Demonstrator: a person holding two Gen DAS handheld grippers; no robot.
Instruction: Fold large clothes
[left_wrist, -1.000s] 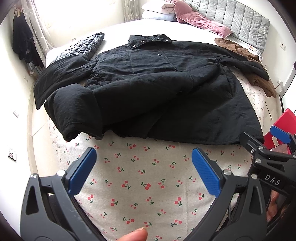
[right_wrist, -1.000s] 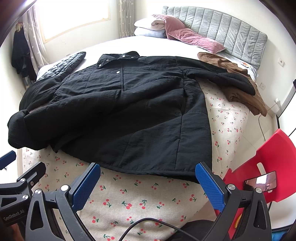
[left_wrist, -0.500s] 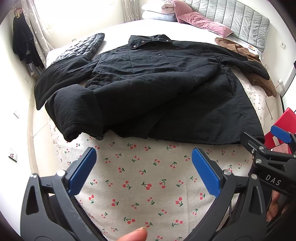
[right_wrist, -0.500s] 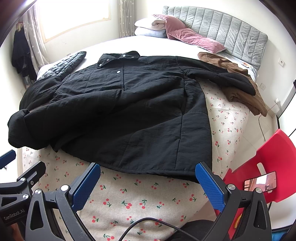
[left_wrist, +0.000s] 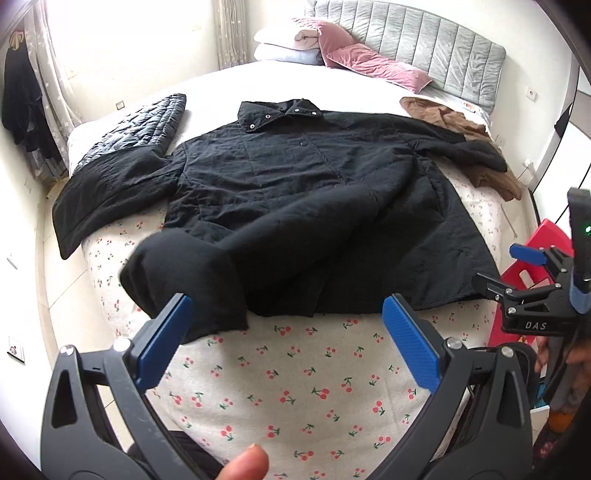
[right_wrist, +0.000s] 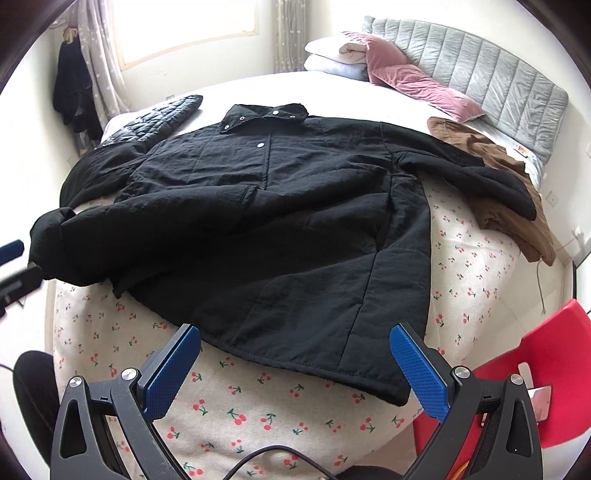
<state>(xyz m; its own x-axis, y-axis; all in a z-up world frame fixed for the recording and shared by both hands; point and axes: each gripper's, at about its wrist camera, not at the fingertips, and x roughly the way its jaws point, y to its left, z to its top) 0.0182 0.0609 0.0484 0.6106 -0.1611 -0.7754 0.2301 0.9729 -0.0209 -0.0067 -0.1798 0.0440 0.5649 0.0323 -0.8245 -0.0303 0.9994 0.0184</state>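
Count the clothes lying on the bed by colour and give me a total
Black: 1, the black coat
Brown: 1, the brown garment
Dark quilted: 1, the quilted jacket
Total: 3

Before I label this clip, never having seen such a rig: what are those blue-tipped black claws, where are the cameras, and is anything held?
They are two hand-held grippers, each with a fisheye camera looking along its fingers. The left gripper and right gripper are both open, holding nothing. On the cherry-print bedspread lies a long black padded coat, one sleeve crossed over its front. Beside it: a brown garment, a dark quilted jacket and pink velvet pillows.
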